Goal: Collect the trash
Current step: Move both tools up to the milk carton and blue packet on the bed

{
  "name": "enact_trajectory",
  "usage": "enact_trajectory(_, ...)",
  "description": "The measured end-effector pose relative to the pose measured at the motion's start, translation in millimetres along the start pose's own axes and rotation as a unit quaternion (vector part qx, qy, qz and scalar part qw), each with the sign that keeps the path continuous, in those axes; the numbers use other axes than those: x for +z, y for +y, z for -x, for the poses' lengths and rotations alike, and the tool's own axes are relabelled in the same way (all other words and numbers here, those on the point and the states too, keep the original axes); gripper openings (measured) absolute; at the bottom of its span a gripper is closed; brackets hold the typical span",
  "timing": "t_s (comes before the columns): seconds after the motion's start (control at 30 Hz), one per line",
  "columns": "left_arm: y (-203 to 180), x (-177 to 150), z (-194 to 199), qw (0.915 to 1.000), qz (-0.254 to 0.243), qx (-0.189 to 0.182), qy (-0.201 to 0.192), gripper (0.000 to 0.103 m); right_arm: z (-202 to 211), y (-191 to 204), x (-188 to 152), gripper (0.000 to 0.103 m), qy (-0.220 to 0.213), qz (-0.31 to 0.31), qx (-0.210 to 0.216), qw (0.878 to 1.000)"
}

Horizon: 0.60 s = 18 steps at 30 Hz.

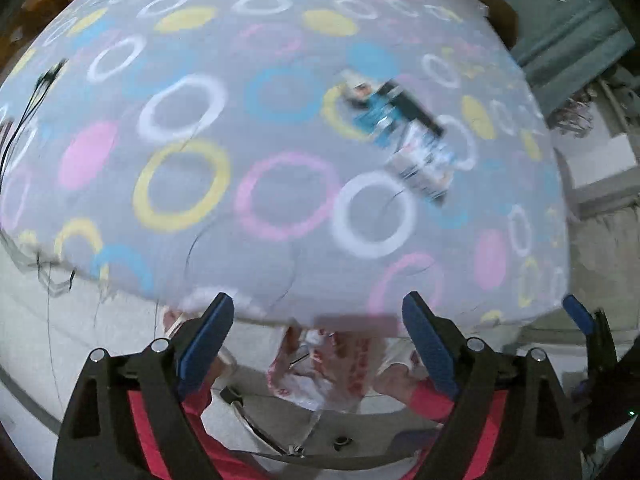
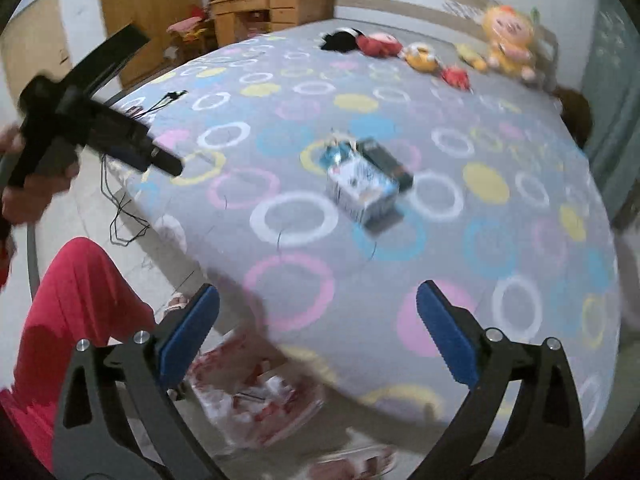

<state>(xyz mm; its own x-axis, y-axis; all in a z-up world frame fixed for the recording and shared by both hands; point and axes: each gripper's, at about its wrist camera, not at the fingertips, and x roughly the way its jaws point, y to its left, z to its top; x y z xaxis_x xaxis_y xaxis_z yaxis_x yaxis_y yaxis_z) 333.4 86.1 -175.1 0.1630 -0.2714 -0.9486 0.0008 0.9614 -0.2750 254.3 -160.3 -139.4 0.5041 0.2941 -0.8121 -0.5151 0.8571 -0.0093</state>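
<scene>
1. Both grippers are up over the bed (image 2: 500, 264) edge right now. The left gripper (image 1: 318, 344) has its jaws spread with nothing between them, and it's the same for the right gripper (image 2: 318, 340).
2. The trash I'm after is the little pile on the bed: a white-and-blue box (image 2: 360, 190), a dark box (image 2: 386, 160) touching its far side, and a blue wrapper (image 2: 334, 156) beside that.
3. From the box, both sets of jaws sit well back toward the near bed edge, so no contact yet. The red-and-white bag (image 2: 256, 400) is on the floor, below that near edge, just under the jaws.
4. How I'd do it: go for the box first, since it's the tallest and nearest. Come down with the jaws straddling its short sides and close gently, because cardboard like that probably crushes.
5. The frames are blurry, so I'd slow down before lining up.
6. Watch out for the soft sheet, as jaws going too low could snag fabric.
</scene>
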Motion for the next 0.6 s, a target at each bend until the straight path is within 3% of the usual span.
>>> enact_trajectory(0.17,-44.9,42.6,14.1,0.9957,-0.093,-0.002,-0.005,0.084,0.1,-15.9,41.0,0.096,-0.004,0.070,0.019,0.997)
enact_trajectory(0.3,-72.9,76.4,-1.8,0.9872,-0.160,0.004,0.003,0.084,-15.0,-33.7,67.9,0.096,0.004,0.098,0.043,0.994)
enact_trajectory(0.6,-99.1,127.6,-63.5,0.9767,-0.206,-0.005,0.060,0.084,-67.3,-74.3,99.3,0.096,0.042,0.116,0.078,0.989)
